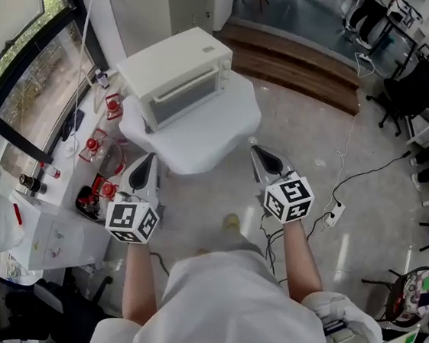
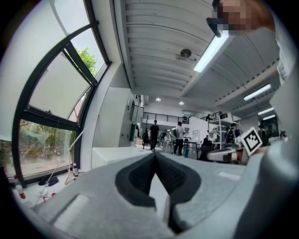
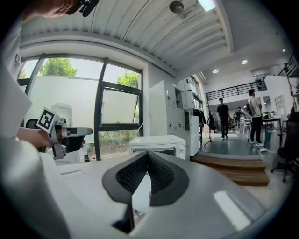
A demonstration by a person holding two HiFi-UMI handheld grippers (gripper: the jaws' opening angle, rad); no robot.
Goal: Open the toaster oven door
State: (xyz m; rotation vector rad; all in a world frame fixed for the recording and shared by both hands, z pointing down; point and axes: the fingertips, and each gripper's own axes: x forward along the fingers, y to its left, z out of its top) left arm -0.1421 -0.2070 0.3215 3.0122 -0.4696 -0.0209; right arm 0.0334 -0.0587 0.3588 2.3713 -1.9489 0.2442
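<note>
Left claw [image 1: 146,165] and right claw [image 1: 263,155], both pinched shut and empty, face the closed toaster oven [image 1: 179,63]; unopened, they could shove its door [image 1: 189,102] rather than grip it.

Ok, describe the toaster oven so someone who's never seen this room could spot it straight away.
Find the big window on the left, then the white table beside it. The toaster oven sits on that table. It is a cream box with a closed glass door across its front, far bigger than the small red-capped bottles nearby.
</note>
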